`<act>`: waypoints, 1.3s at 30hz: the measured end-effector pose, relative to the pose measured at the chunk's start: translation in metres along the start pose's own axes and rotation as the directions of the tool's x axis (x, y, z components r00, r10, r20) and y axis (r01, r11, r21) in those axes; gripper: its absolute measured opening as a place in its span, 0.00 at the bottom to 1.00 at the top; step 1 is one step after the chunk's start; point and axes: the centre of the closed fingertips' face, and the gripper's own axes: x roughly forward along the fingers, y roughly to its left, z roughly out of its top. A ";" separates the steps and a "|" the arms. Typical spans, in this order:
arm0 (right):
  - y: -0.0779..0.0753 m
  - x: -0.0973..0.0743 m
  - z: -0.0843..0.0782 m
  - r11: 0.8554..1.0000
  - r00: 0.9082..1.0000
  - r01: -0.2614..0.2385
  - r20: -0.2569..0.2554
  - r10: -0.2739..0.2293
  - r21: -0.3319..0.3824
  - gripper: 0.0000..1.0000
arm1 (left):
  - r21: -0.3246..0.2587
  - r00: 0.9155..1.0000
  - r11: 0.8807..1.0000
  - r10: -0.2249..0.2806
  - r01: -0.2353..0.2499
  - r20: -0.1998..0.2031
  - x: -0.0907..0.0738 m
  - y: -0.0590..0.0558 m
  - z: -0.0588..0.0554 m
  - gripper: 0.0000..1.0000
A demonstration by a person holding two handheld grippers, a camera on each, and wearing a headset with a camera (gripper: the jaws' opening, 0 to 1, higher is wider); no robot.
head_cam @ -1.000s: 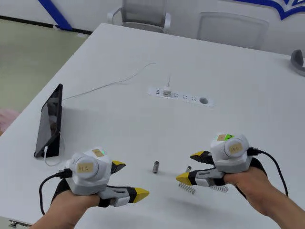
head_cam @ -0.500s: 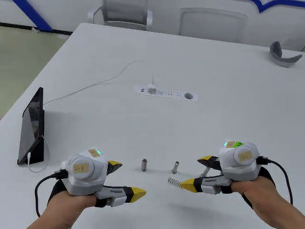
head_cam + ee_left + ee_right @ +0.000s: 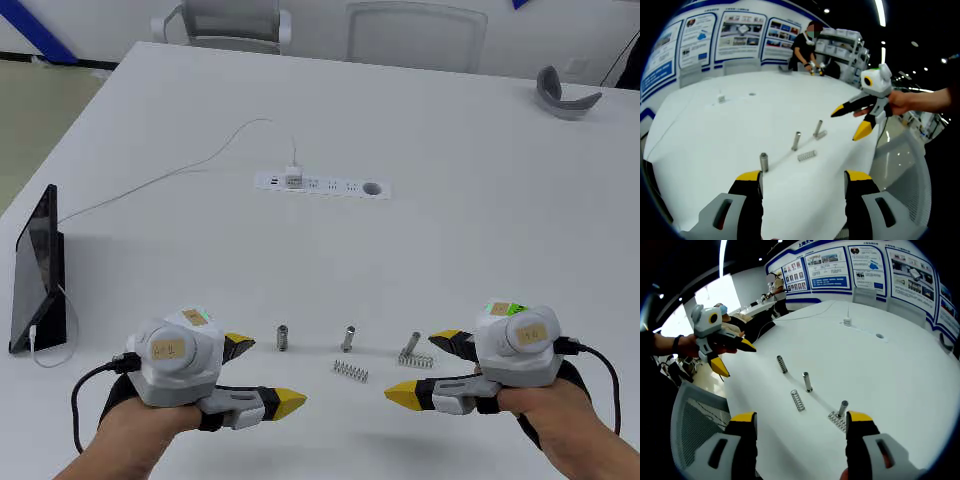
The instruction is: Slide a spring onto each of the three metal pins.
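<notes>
While the right gripper straddled the rightmost pin a half-second ago, it now sits back from it, spread, empty | left gripper spread, empty | pins: three | springs: three – one spring on left pin, loose spring by middle pin, another spring at rightmost pin's foot

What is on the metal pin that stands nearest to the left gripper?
A spring sits around that pin and hides its shaft; only the top end shows. The middle pin and right pin carry none.
</notes>
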 end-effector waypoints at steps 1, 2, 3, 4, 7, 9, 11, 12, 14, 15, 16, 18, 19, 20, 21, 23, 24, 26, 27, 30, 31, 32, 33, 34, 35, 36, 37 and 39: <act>-0.001 -0.001 -0.002 1.000 1.000 0.002 0.001 -0.002 0.004 0.74 | 0.001 1.000 1.000 -0.003 0.003 -0.002 0.001 -0.001 0.000 0.67; -0.001 -0.002 -0.003 1.000 1.000 0.004 0.002 -0.004 0.008 0.74 | 0.003 1.000 1.000 -0.006 0.006 -0.003 0.003 -0.002 0.001 0.67; -0.001 -0.004 -0.005 1.000 1.000 0.006 0.003 -0.006 0.014 0.75 | 0.005 1.000 1.000 -0.011 0.011 -0.005 0.004 -0.004 0.002 0.67; -0.001 -0.005 -0.007 1.000 1.000 0.007 0.003 -0.007 0.016 0.75 | 0.008 1.000 1.000 -0.014 0.014 -0.006 0.006 -0.005 0.002 0.67; -0.001 -0.009 -0.012 1.000 1.000 0.011 0.000 -0.011 0.025 0.76 | 0.018 1.000 0.999 -0.026 0.026 -0.013 0.011 -0.008 0.004 0.67; -0.001 -0.011 -0.015 0.999 1.000 0.014 -0.001 -0.014 0.030 0.77 | 0.026 0.999 0.999 -0.036 0.037 -0.017 0.014 -0.011 0.005 0.67; -0.002 -0.013 -0.018 0.999 1.000 0.018 -0.002 -0.018 0.034 0.77 | 0.035 0.999 0.998 -0.046 0.047 -0.023 0.017 -0.014 0.006 0.67; -0.002 -0.015 -0.019 0.999 1.000 0.017 -0.003 -0.017 0.036 0.77 | 0.038 0.998 0.998 -0.053 0.054 -0.027 0.019 -0.016 0.006 0.68; -0.001 -0.016 -0.022 0.999 1.000 0.019 -0.008 -0.019 0.035 0.77 | 0.045 0.998 0.997 -0.060 0.062 -0.033 0.022 -0.019 0.006 0.68; -0.001 -0.017 -0.023 0.999 1.000 0.018 -0.012 -0.018 0.034 0.77 | 0.050 0.997 0.996 -0.067 0.069 -0.038 0.024 -0.021 0.005 0.68; -0.001 -0.018 -0.024 0.999 1.000 0.018 -0.012 -0.018 0.034 0.78 | 0.053 0.997 0.996 -0.072 0.074 -0.041 0.025 -0.022 0.005 0.68; -0.001 -0.019 -0.026 0.999 1.000 0.020 -0.012 -0.019 0.039 0.78 | 0.064 0.995 0.994 -0.081 0.084 -0.050 0.028 -0.025 0.005 0.68; 0.000 -0.020 -0.027 0.999 1.000 0.020 -0.012 -0.020 0.040 0.78 | 0.068 0.995 0.994 -0.084 0.088 -0.054 0.028 -0.026 0.005 0.68; 0.000 -0.021 -0.027 0.999 1.000 0.023 -0.009 -0.022 0.043 0.78 | 0.073 0.994 0.993 -0.088 0.093 -0.059 0.030 -0.027 0.005 0.69; 0.000 -0.021 -0.028 0.999 1.000 0.024 -0.009 -0.024 0.047 0.78 | 0.075 0.994 0.992 -0.092 0.097 -0.062 0.030 -0.028 0.005 0.69; 0.000 -0.022 -0.029 0.998 1.000 0.023 -0.006 -0.022 0.053 0.78 | 0.084 0.993 0.991 -0.099 0.105 -0.071 0.032 -0.029 0.005 0.69; 0.001 -0.022 -0.029 0.998 1.000 0.021 -0.006 -0.021 0.055 0.78 | 0.088 0.992 0.990 -0.101 0.108 -0.074 0.033 -0.030 0.005 0.69; 0.002 -0.023 -0.030 0.998 1.000 0.019 -0.006 -0.019 0.059 0.79 | 0.096 0.991 0.989 -0.108 0.115 -0.080 0.035 -0.031 0.006 0.70; 0.003 -0.023 -0.031 0.998 1.000 0.017 -0.006 -0.017 0.061 0.80 | 0.102 0.990 0.987 -0.112 0.121 -0.085 0.036 -0.031 0.006 0.70; 0.004 -0.024 -0.032 0.998 1.000 0.020 -0.005 -0.020 0.064 0.80 | 0.122 0.988 0.984 -0.120 0.132 -0.099 0.040 -0.033 0.007 0.70; 0.004 -0.024 -0.032 0.998 1.000 0.019 -0.004 -0.019 0.067 0.80 | 0.127 0.987 0.983 -0.123 0.135 -0.103 0.041 -0.033 0.007 0.70; 0.004 -0.024 -0.033 0.997 1.000 0.020 -0.004 -0.020 0.069 0.80 | 0.135 0.986 0.981 -0.127 0.142 -0.110 0.043 -0.034 0.007 0.70; 0.005 -0.024 -0.034 0.997 1.000 0.020 -0.005 -0.020 0.070 0.80 | 0.141 0.985 0.979 -0.131 0.146 -0.115 0.044 -0.035 0.007 0.70; 0.005 -0.025 -0.034 0.997 1.000 0.020 -0.005 -0.019 0.071 0.81 | 0.146 0.984 0.978 -0.134 0.151 -0.119 0.045 -0.035 0.007 0.70; 0.006 -0.025 -0.035 0.997 1.000 0.019 -0.006 -0.019 0.072 0.81 | 0.154 0.982 0.975 -0.140 0.158 -0.126 0.047 -0.036 0.007 0.71; 0.006 -0.025 -0.036 0.997 1.000 0.019 -0.007 -0.018 0.074 0.81 | 0.157 0.981 0.974 -0.145 0.165 -0.132 0.048 -0.038 0.007 0.71; 0.006 -0.026 -0.036 0.997 1.000 0.020 -0.009 -0.019 0.075 0.81 | 0.163 0.978 0.971 -0.151 0.174 -0.142 0.050 -0.039 0.006 0.71; 0.005 -0.027 -0.037 0.997 1.000 0.022 -0.009 -0.021 0.077 0.81 | 0.179 0.975 0.966 -0.158 0.186 -0.159 0.053 -0.040 0.004 0.71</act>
